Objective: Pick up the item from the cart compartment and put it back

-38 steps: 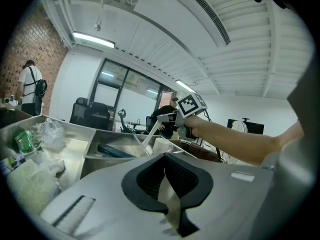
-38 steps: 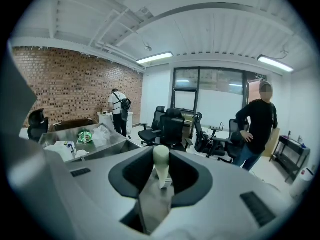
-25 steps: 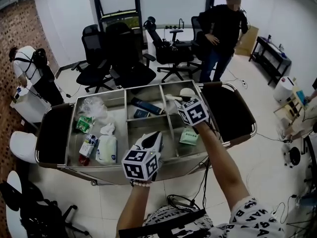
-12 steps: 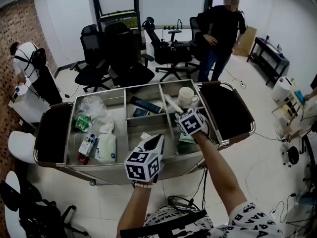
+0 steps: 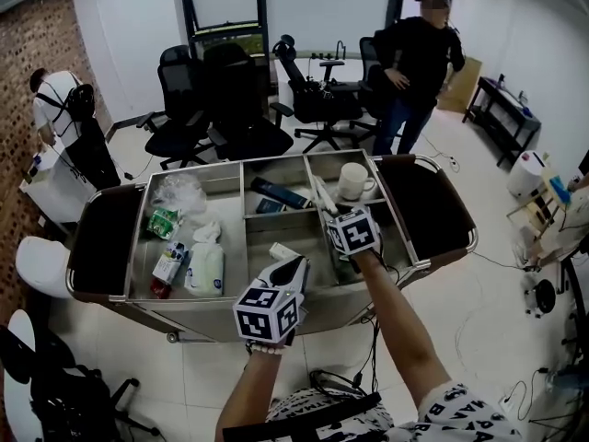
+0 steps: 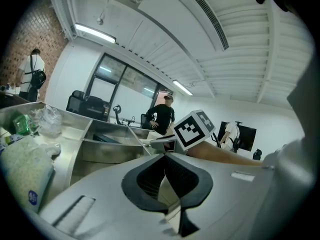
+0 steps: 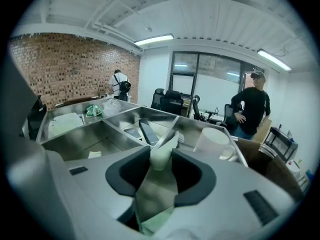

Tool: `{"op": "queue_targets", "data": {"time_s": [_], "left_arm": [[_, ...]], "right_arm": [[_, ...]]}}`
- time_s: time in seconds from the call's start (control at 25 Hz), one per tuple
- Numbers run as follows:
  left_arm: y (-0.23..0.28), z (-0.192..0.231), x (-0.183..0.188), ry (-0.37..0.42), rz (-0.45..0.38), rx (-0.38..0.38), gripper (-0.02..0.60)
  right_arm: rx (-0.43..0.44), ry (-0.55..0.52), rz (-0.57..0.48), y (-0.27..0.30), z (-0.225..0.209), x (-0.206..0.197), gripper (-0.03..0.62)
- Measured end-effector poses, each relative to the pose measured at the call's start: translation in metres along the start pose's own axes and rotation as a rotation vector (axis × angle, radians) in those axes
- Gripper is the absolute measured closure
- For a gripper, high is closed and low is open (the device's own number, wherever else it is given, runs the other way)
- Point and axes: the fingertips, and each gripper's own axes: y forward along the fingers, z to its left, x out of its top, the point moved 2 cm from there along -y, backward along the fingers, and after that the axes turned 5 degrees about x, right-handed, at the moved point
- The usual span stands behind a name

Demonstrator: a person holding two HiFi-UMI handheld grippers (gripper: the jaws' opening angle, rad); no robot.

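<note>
Office floor, steel cart (image 5: pixel 276 159) — the green packet (image 7: pixel 157 194) sits low in its right-end compartment, near the front edge, between the jaws of the right gripper (image 7: pixel 161 156), which have just been opening, pads touching it. Pick-up done — release apparently remains. Left gripper (image 6: pixel 165 160): agape, empty.

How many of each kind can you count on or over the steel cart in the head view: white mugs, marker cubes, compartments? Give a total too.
White mugs: 1
Marker cubes: 2
Compartments: 4
Total: 7
</note>
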Motion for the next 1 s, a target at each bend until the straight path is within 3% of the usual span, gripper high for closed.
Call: {"op": "queue_targets", "data": {"time_s": [0.08, 0.16, 0.4, 0.56, 0.72, 0.8, 1.0], "left_arm": [[-0.007, 0.004, -0.002, -0.003, -0.001, 0.01, 0.581], [-0.012, 0.005, -0.005, -0.003, -0.001, 0.016, 0.581], [-0.028, 0.008, -0.008, 0.009, -0.02, 0.024, 0.581], [-0.04, 0.007, -0.007, 0.021, -0.062, 0.031, 0.581], [-0.062, 0.007, -0.02, 0.008, -0.094, 0.047, 0.581], [-0.074, 0.005, -0.026, 0.012, -0.118, 0.055, 0.581], [-0.101, -0.001, -0.05, 0.017, -0.157, 0.066, 0.581]], "right_arm": [[0.027, 0.023, -0.015, 0.002, 0.005, 0.001, 0.429], [0.026, 0.032, -0.024, 0.001, 0.006, 0.003, 0.367], [0.031, 0.031, -0.112, -0.03, 0.013, 0.01, 0.367], [0.096, 0.036, -0.215, -0.073, 0.032, 0.011, 0.373], [0.176, 0.062, -0.308, -0.125, 0.063, -0.005, 0.473], [0.185, 0.067, -0.342, -0.148, 0.077, -0.018, 0.591], [0.185, 0.138, -0.404, -0.191, 0.103, -0.056, 0.594]]}}
